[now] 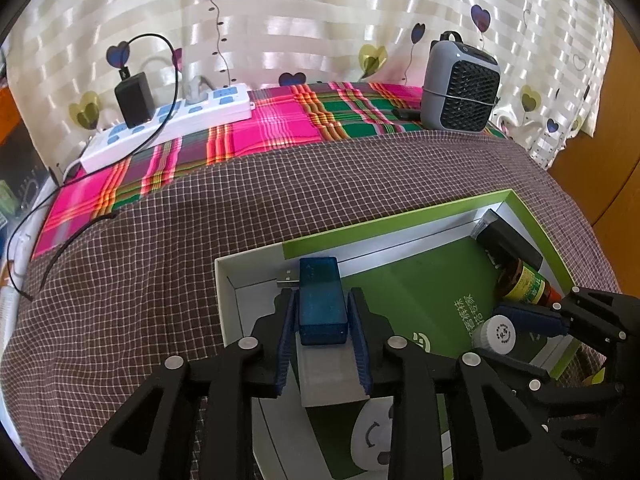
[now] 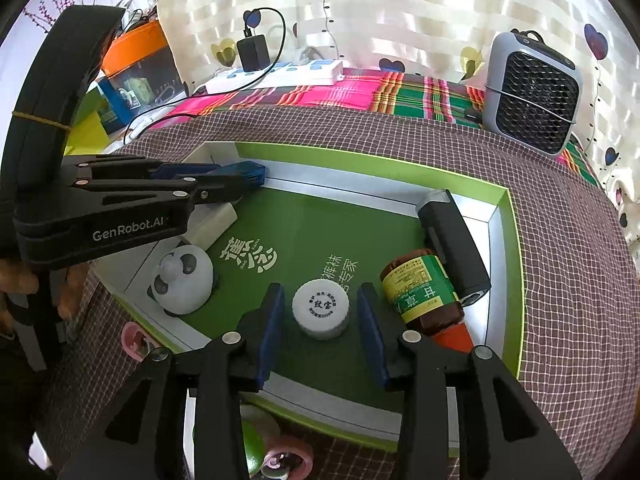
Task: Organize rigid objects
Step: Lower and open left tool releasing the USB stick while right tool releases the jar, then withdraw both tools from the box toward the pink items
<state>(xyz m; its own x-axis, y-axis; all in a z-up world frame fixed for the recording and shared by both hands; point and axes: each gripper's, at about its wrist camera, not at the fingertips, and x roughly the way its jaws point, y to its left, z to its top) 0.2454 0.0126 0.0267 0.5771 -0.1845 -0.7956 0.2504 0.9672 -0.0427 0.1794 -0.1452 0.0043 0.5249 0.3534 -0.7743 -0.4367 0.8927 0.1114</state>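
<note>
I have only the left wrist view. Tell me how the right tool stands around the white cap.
Observer: Right tool is open; the white cap stands between its pads, clear gaps both sides.
Operator: Name the white thing my left tool half covers.
Observer: A panda-faced dome, inside the green box near the wall on your tool's side.
Operator: Check outside the box.
Observer: A pink object lies on the checked cloth by the corner nearest the dome.

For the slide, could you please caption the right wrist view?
Right gripper open around a white bottle standing in the green box, beside a brown bottle lying flat.
</note>
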